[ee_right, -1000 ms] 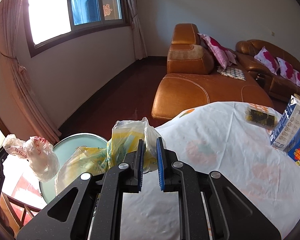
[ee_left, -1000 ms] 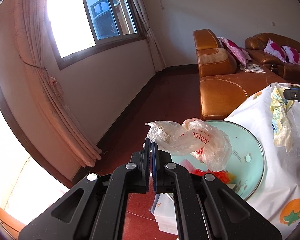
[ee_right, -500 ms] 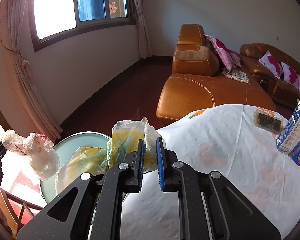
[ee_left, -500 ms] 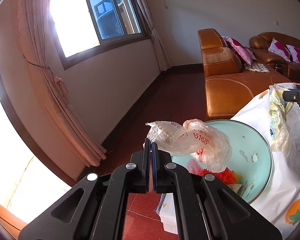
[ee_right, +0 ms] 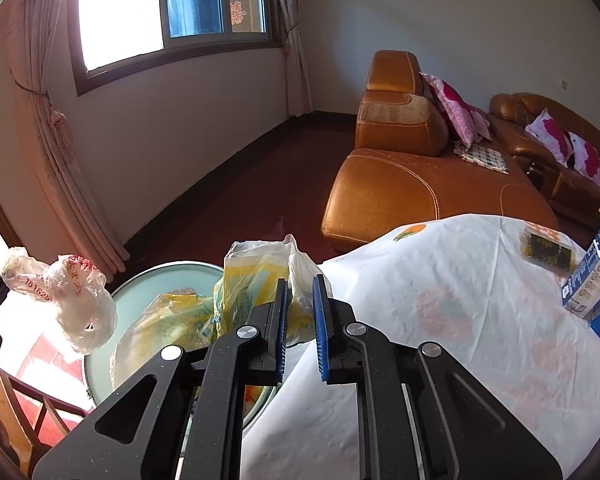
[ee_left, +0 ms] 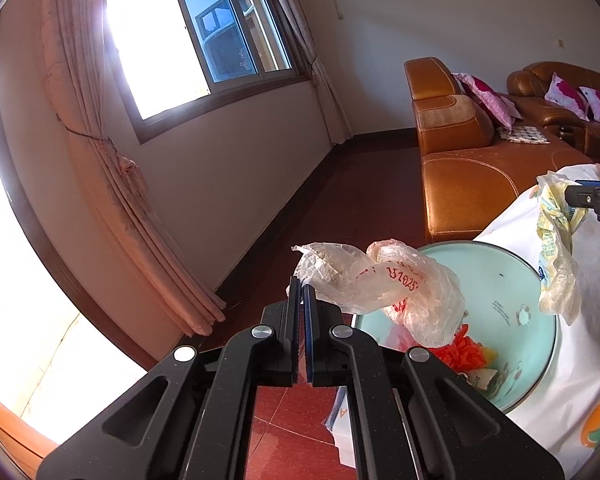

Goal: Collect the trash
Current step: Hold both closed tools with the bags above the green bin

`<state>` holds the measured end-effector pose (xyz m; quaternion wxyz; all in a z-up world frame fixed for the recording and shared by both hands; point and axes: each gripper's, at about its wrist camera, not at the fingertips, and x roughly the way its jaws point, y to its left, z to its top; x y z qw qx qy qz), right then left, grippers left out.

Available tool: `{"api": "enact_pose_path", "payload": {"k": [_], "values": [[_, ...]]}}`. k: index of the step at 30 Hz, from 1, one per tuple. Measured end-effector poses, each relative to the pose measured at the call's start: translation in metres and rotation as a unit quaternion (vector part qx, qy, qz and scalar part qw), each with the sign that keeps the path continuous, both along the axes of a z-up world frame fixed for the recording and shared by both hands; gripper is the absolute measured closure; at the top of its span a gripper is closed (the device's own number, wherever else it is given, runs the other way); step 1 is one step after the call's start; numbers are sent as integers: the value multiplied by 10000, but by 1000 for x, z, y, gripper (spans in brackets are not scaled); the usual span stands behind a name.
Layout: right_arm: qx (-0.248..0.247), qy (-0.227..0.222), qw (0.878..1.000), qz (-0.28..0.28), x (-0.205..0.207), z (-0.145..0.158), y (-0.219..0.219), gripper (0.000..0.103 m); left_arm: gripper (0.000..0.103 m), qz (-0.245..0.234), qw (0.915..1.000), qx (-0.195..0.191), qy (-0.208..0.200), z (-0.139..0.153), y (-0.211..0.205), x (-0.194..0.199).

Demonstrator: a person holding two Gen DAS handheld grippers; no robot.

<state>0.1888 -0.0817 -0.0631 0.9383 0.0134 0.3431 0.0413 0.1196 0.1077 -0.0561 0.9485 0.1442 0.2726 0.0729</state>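
Trash held over the bin, drop not yet made

Crumpled clear bag (ee_left: pixel 384 284) with red print hangs above the pale green bin (ee_left: pixel 540 360), pinched at one corner by the left gripper (ee_left: pixel 302 292), jaws pressed together; the yellow-printed bag (ee_right: pixel 256 284) dangles over the bin's edge beside the table (ee_right: pixel 460 320), clamped in the right gripper (ee_right: pixel 300 292), whose jaws are nearly closed on it. Orange scraps already lie inside; both bags await release, and cartons (ee_right: pixel 592 280) remain on the table (possibly trash too).
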Motion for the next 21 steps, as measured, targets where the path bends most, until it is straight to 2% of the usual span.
{"api": "enact_pose_path", "payload": {"k": [21], "values": [[-125, -36, 9996, 230, 11, 3, 26, 90, 102, 164, 9998, 129, -60, -3, 2, 3]]}}
